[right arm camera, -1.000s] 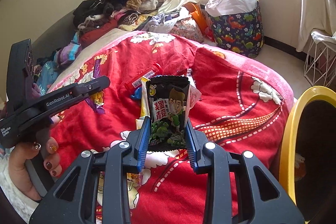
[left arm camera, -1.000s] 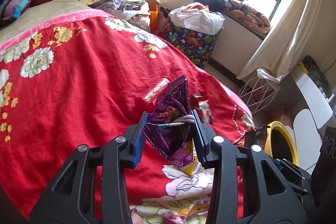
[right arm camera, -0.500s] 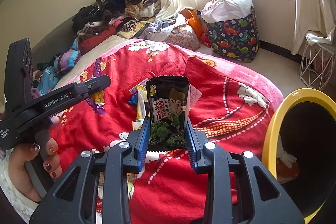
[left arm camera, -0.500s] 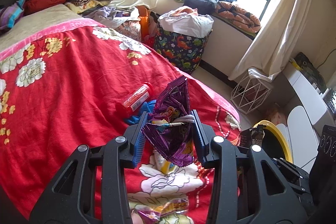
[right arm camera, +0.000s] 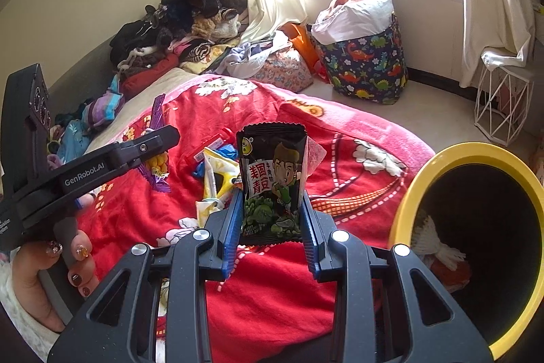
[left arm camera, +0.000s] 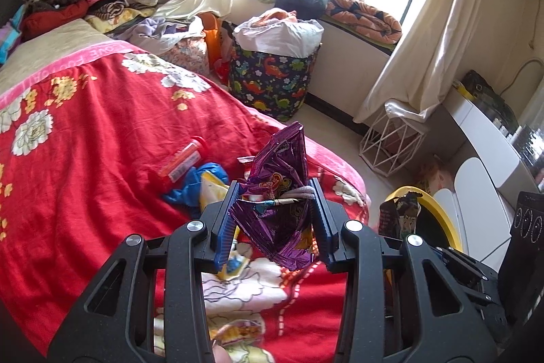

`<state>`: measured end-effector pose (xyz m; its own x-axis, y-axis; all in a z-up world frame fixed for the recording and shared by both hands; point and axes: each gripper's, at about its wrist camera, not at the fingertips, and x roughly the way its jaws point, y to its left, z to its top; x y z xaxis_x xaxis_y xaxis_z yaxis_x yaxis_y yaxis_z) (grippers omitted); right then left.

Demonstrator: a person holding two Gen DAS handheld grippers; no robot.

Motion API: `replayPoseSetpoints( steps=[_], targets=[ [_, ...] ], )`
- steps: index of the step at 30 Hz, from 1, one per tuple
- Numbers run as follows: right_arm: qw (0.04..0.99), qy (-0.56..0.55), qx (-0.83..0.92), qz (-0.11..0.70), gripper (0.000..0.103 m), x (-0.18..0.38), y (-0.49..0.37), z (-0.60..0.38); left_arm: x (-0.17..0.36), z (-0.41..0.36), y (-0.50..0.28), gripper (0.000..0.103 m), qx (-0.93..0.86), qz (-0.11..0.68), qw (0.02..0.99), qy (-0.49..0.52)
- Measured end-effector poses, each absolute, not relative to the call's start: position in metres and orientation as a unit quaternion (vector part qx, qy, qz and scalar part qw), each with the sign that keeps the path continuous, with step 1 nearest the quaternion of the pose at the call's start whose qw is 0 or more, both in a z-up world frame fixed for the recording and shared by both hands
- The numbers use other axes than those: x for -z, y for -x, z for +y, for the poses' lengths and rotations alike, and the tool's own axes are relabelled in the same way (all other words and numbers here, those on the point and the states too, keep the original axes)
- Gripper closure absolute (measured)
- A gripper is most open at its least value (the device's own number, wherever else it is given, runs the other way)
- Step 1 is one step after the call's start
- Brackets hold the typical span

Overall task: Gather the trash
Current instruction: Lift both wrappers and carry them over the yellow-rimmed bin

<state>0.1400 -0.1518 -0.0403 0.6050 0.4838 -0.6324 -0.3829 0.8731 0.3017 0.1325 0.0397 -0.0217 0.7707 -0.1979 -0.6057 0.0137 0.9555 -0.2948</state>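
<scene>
The left claw [left arm camera: 273,216] is clamped on a crumpled purple wrapper [left arm camera: 280,193], and the right claw [right arm camera: 272,216] grips a black snack packet [right arm camera: 273,182] upright between its pads. Both pieces are lifted off the bed [left arm camera: 85,159], so the pick-up for these two looks done; the drop is not. The yellow-rimmed bin [right arm camera: 411,203] stands just beside the bed's edge, to the right of the right claw, and it already holds some white and orange scraps at the bottom, which suggests part of the collecting is finished.

More trash is left on the red blanket: a red tube [left arm camera: 182,160], a blue crumpled piece [left arm camera: 190,189] and a yellow-and-white wrapper [right arm camera: 217,176] lie close together near the middle of the bed. There may be more wrappers under the left claw near the bottom of its view, but that part is too hidden to be sure.

The bin's mouth is wide and tilted toward the right claw, with open air between them, so that packet has a clear way in. The left claw is farther from the bin, with the right gripper between it and the rim; it probably needs to wait or go around. A white wire basket [right arm camera: 503,111] and a dinosaur-print hamper [right arm camera: 367,70] stand on the floor beyond, well apart from the bin.
</scene>
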Motion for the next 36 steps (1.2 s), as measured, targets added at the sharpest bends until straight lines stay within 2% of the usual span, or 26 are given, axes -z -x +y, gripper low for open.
replayPoseSetpoints(
  steps=[36],
  targets=[
    [0.916,-0.092,-0.167,0.352,0.072,0.022,-0.131,-0.259,-0.002,-0.066,-0.138,0.071,0.123,0.324,0.932,0.107]
  ],
)
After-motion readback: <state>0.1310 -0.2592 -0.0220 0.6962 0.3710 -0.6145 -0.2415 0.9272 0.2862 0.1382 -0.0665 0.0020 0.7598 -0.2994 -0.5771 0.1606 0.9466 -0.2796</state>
